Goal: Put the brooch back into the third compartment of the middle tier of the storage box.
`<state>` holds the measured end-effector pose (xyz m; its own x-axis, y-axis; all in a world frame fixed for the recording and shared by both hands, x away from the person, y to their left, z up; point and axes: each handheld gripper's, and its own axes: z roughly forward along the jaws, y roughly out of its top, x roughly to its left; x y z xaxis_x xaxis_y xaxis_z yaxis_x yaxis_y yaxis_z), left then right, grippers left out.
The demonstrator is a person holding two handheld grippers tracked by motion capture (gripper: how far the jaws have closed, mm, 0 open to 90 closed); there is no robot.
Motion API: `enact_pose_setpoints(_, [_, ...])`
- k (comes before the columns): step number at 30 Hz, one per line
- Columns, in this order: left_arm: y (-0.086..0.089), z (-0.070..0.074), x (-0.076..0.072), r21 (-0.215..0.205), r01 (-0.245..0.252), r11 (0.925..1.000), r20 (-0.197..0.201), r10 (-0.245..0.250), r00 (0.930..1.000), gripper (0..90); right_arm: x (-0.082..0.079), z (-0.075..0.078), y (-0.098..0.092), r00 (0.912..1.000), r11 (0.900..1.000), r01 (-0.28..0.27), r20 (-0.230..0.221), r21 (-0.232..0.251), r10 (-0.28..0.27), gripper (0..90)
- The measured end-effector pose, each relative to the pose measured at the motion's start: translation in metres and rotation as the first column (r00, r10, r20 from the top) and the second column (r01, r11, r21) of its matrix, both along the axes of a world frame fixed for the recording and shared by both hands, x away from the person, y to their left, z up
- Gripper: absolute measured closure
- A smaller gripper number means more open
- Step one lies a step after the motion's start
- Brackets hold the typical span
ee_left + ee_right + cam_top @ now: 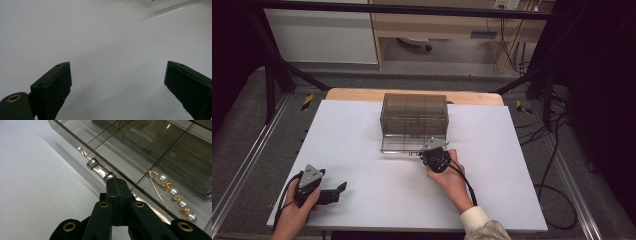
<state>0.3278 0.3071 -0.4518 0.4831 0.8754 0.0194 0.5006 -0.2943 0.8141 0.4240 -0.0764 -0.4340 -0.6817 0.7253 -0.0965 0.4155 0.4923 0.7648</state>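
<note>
The right gripper (115, 185) has its fingers clamped on the clear drawer handle (98, 169) of the smoked acrylic organizer (414, 114); the left gripper (343, 188) rests on the counter (362, 130), fingers apart

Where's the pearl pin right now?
The pearl pin lies inside the clear box's pulled-out drawer, at the lower right of the right gripper view, just beyond the handle that the right gripper clamps.

Left gripper (117, 82) agape; right gripper (116, 185) clamped

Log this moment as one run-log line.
right gripper: shut on drawer handle | drawer: pulled out of box, pearl pin inside | left gripper: open, over bare table
</note>
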Motion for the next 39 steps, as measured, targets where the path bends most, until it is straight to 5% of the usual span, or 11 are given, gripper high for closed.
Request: enact_pose_setpoints(39, [0.001,0.0,0.0,-0.005,-0.014,0.9999,0.004,0.014,0.9999,7.2,0.014,0.007,-0.004,0.9997,0.998,0.022,-0.004,0.064,-0.022,90.0])
